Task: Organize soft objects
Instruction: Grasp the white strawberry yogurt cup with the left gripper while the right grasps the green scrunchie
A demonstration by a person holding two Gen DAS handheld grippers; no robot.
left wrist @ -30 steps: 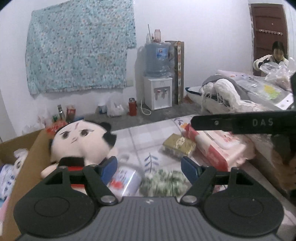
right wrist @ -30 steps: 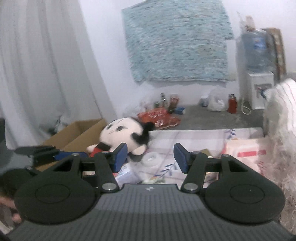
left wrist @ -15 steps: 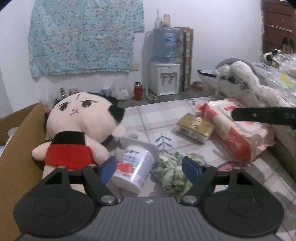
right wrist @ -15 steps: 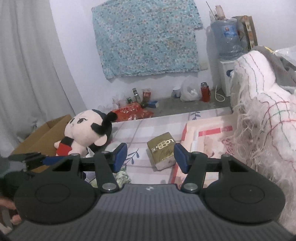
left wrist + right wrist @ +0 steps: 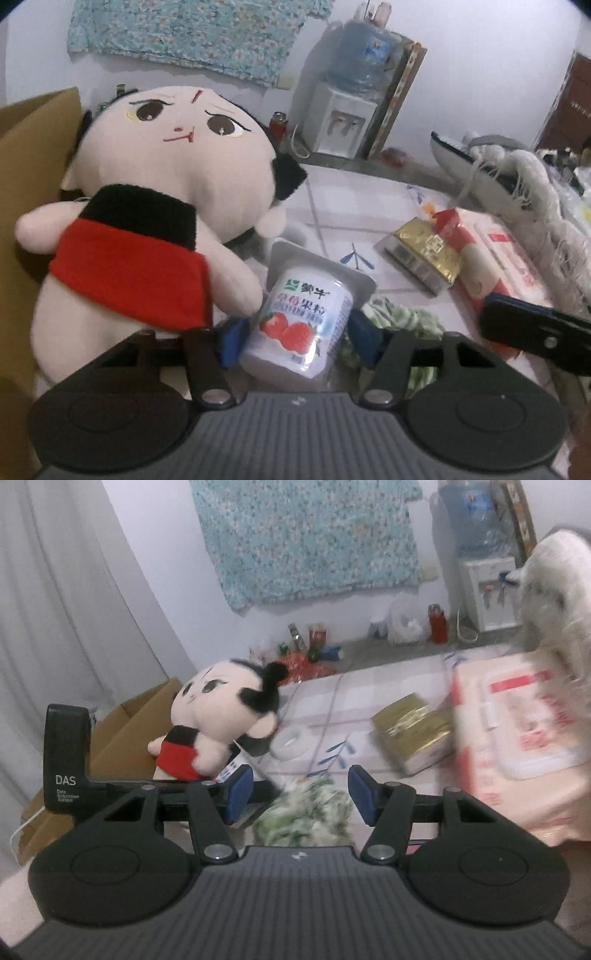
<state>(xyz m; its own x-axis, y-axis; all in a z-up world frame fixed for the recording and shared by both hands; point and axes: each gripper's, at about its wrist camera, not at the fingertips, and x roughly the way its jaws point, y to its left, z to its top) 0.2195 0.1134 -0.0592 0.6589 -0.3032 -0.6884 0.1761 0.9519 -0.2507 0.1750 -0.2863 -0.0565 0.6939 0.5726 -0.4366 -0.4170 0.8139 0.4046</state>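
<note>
Straddling a yogurt cup [image 5: 301,325] at lower centre of its frame, the left gripper [image 5: 300,338] stands spread, pads beside the cup walls but not seen to press them. The risk: closing here grabs a rigid cup rather than a soft thing, and the doll [image 5: 155,206], whose arm touches the cup, may be dragged along. The right gripper [image 5: 301,794] is likewise spread, holding nothing, above a green cloth [image 5: 306,816] at lower centre. Only the right view shows the open cardboard box [image 5: 122,731] at left; only the left view shows the cup's label and the doll's contact.
</note>
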